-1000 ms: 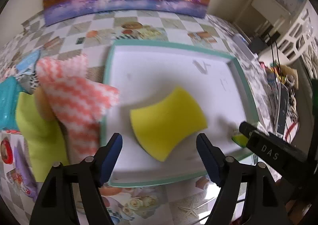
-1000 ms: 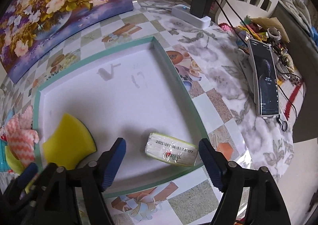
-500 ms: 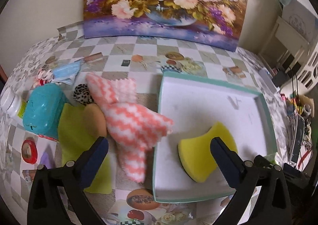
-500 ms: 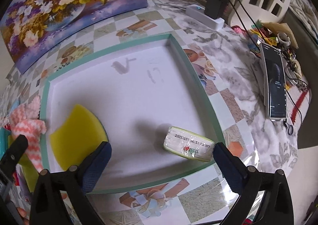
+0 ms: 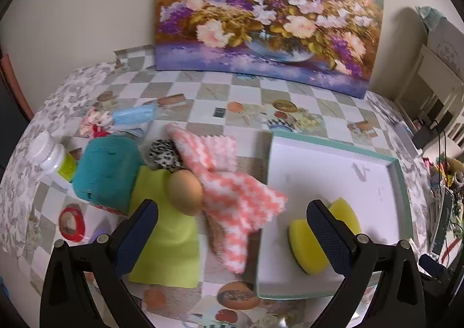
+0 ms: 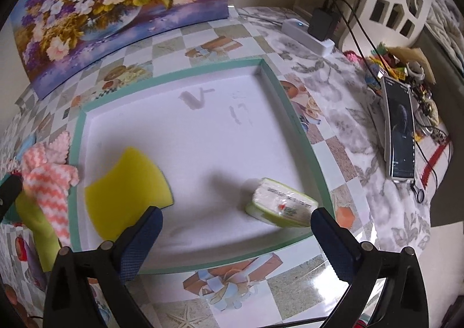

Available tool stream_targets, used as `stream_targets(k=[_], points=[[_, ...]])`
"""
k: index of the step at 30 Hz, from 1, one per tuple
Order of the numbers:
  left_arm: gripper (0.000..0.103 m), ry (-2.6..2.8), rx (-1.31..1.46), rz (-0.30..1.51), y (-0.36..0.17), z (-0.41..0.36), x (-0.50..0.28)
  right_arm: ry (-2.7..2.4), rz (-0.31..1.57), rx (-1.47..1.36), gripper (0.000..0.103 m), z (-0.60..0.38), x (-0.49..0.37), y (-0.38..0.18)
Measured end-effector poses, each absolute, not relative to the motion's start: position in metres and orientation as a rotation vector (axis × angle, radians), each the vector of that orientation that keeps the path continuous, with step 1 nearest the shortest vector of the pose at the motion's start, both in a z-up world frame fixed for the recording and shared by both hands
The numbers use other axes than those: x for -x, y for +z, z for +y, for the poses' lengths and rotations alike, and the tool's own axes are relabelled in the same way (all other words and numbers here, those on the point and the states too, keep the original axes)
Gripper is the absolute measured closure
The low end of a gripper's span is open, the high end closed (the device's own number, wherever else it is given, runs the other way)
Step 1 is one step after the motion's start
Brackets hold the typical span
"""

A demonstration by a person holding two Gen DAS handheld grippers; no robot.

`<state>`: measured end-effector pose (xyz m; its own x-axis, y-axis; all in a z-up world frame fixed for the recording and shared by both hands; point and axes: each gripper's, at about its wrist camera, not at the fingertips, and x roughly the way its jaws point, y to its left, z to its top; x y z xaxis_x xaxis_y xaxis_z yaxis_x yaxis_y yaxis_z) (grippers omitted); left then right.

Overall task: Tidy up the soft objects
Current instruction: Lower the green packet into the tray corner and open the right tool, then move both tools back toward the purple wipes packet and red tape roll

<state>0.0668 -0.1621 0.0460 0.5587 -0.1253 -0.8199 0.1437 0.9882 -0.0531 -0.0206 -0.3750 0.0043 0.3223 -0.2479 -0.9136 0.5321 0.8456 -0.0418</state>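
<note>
The left gripper [image 5: 232, 229] stood spread wide with nothing between its fingers, its jaws having just been opening. Beyond the gap lay the pink-and-white zigzag cloth [image 5: 232, 191], one corner draped over the tray's [image 5: 333, 143] near-left rim. Past the left finger [image 5: 136, 238] sat a tan egg-shaped sponge [image 5: 185, 191] on a lime cloth [image 5: 165, 244], whose lower edge that finger partly covered. The right finger [image 5: 330, 238] hid the middle of the yellow sponge [image 5: 307, 249] inside the tray, so its shape was cut in two. A teal soft block [image 5: 105, 171] and a spotted item [image 5: 163, 154] lay further out; the spotted one was half buried and hard to name.

The right gripper [image 6: 236, 244] was likewise released and empty, its jaws also having just been opening. Ahead of its left finger [image 6: 140, 241] the yellow sponge [image 6: 127, 186] rested on the tray floor, its near corner hidden behind the fingertip. Just off the right finger [image 6: 333, 244] lay a wrapped tissue pack [image 6: 281, 206], tilted against the tray wall [image 6: 293, 113]; its print was too blurred to read.
</note>
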Motion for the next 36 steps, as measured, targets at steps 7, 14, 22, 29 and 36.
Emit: stream_targets(k=[7, 14, 22, 29, 36], points=[[0.001, -0.118, -0.046, 0.984, 0.053, -0.144, -0.071, -0.48, 1.114, -0.275, 0.0, -0.355, 0.016, 0.01], [0.001, 0.003, -0.099, 1.042, 0.06, -0.102, -0.073, -0.413, 1.102, -0.239, 0.0, -0.32, 0.008, 0.013], [0.001, 0.06, -0.046, 1.049, 0.065, -0.04, -0.07, -0.237, 1.099, -0.22, 0.0, -0.262, -0.003, 0.013], [0.001, 0.09, -0.02, 1.035, 0.063, -0.001, -0.066, -0.114, 1.116, -0.148, 0.0, -0.205, -0.012, 0.009], [0.001, 0.131, 0.069, 1.127, 0.028, 0.043, -0.064, -0.033, 1.156, -0.165, 0.0, -0.172, -0.019, -0.002]])
